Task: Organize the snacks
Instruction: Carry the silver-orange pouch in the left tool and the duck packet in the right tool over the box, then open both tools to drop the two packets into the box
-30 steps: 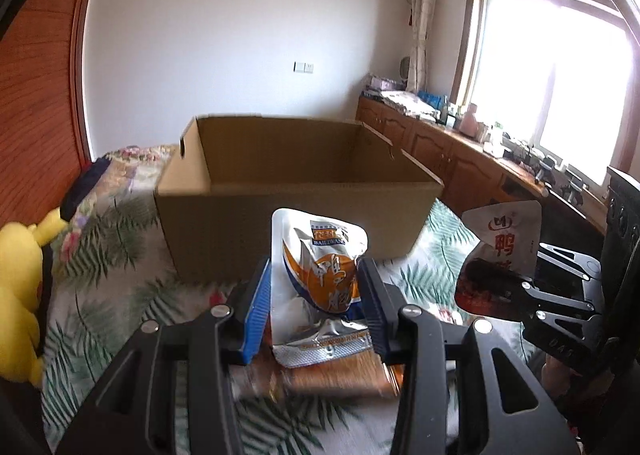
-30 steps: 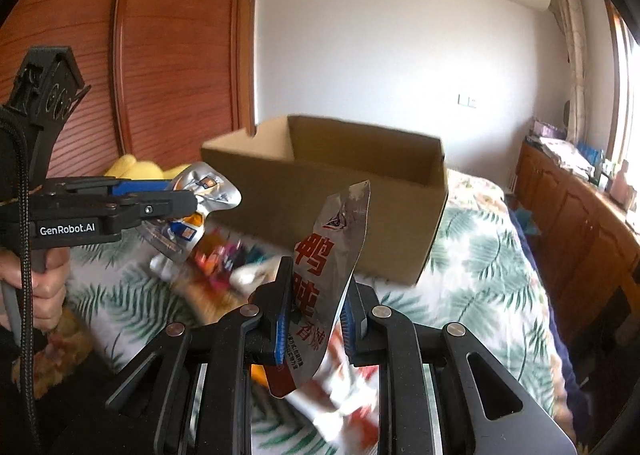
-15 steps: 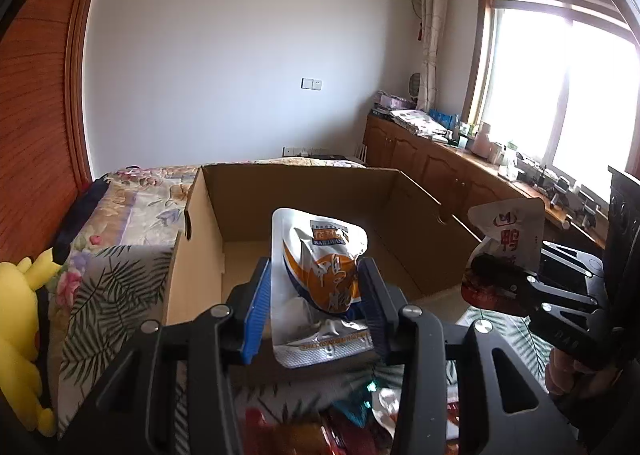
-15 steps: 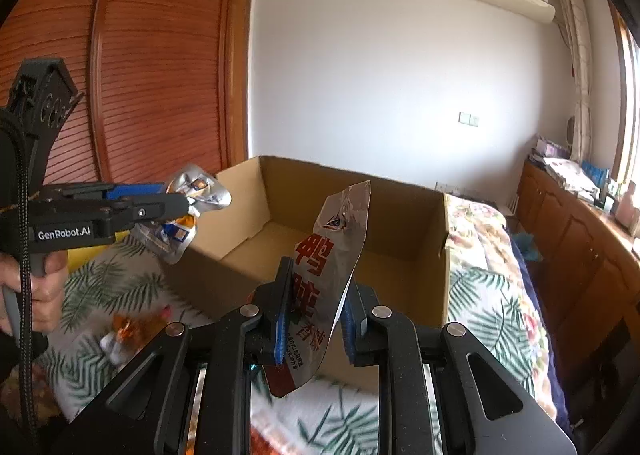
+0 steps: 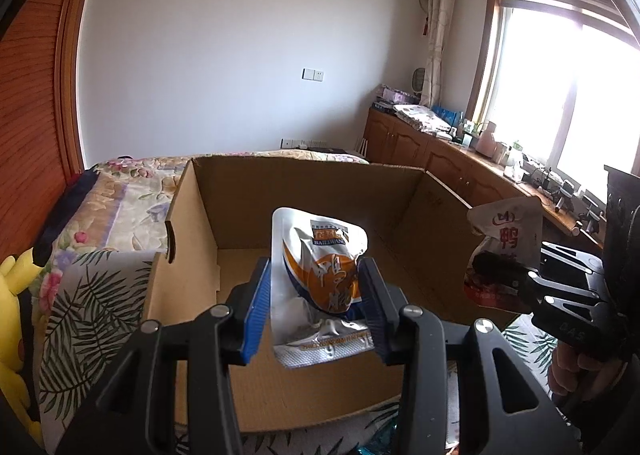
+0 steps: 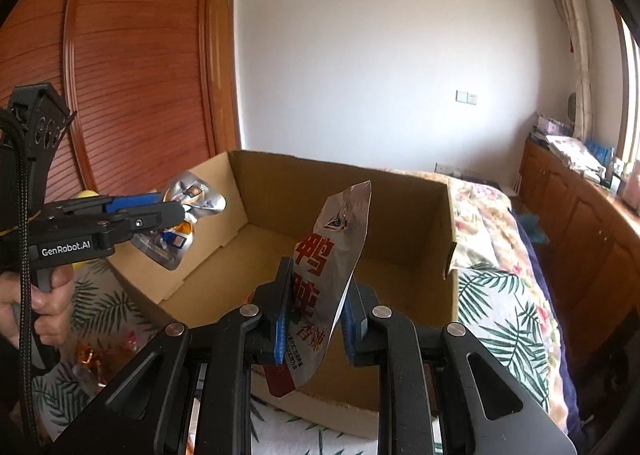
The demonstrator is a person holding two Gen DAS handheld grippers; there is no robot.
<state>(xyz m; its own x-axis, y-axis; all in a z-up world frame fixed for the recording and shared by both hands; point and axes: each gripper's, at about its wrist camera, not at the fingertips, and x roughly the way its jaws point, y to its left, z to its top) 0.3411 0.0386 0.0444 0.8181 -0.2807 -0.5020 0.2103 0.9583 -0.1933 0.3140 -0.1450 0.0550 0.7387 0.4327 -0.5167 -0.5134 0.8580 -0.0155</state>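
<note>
The left gripper [image 5: 316, 297] is pinching an orange-and-silver snack pouch [image 5: 318, 283] upright over the open cardboard box [image 5: 440, 215]. The right gripper [image 6: 316, 321] is clamping a red-lettered pouch [image 6: 330, 267], standing tall, edge-on, above the box's near wall; the box floor is sitting bare.

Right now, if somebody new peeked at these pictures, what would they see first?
Probably the big open brown cardboard box on the leafy bedspread. Above it the left gripper pinches a silver-and-orange foil snack pouch, and the right gripper pinches a silver pouch with red characters. A yellow plush toy sits left of the box.
</note>
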